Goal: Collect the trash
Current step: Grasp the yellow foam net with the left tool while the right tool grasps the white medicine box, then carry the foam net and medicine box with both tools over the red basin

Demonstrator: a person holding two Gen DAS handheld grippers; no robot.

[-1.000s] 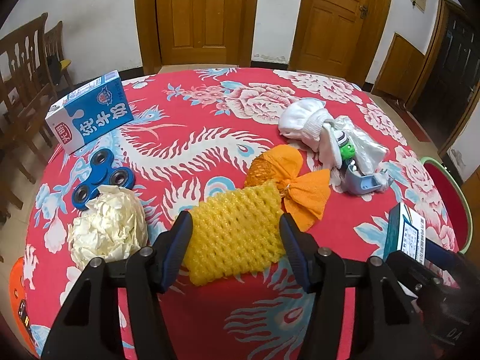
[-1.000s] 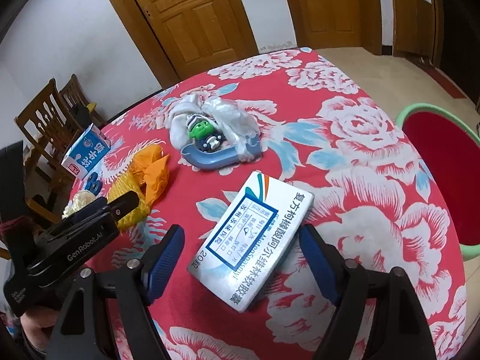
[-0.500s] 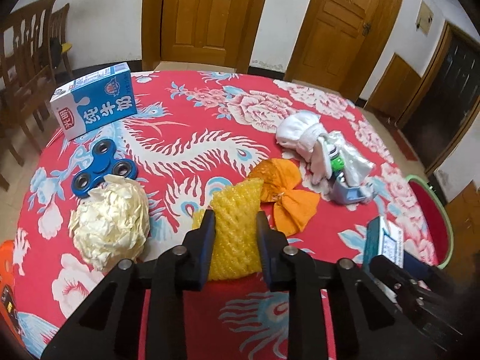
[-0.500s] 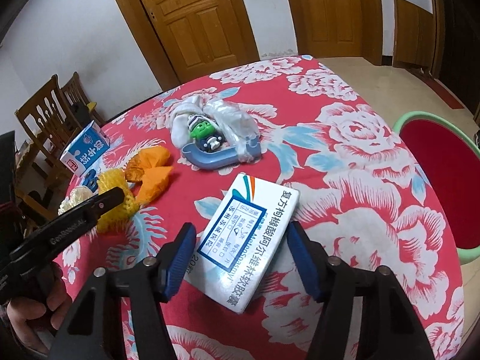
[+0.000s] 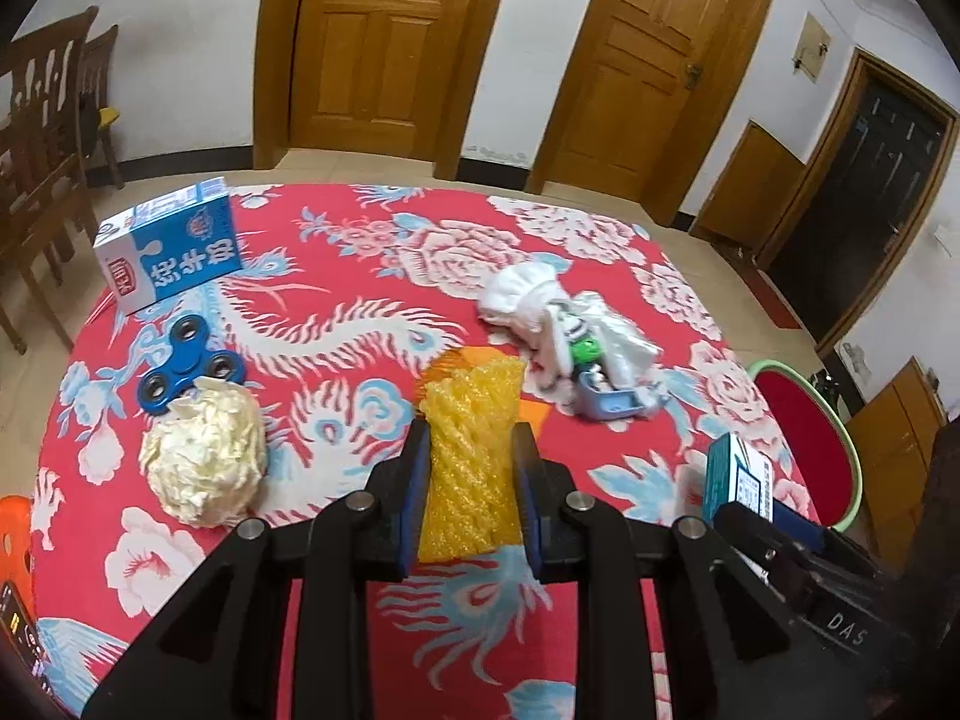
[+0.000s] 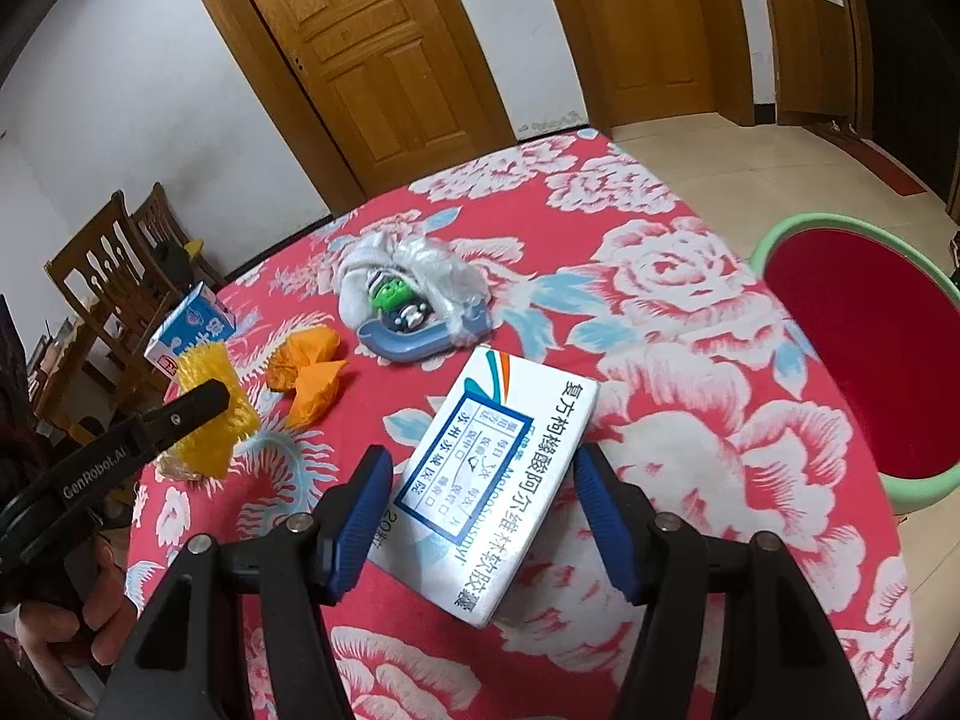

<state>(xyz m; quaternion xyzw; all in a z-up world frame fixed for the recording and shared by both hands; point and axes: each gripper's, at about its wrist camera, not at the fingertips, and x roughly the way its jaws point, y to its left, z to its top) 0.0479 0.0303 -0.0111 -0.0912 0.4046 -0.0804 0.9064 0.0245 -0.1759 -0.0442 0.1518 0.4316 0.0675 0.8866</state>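
Observation:
My left gripper is shut on a yellow foam fruit net and holds it lifted off the red flowered tablecloth; it also shows in the right wrist view. My right gripper is closed onto a white medicine box, its blue pads touching both long sides. The box also shows in the left wrist view. A red bin with a green rim stands on the floor to the right of the table.
On the table lie a crumpled paper ball, a blue fidget spinner, a blue milk carton, an orange wrapper and a white bag with a toy. Wooden chairs stand left.
The left gripper closed on the yellow net and lifted it. The right gripper's fingers narrowed onto the medicine box and raised it a little.

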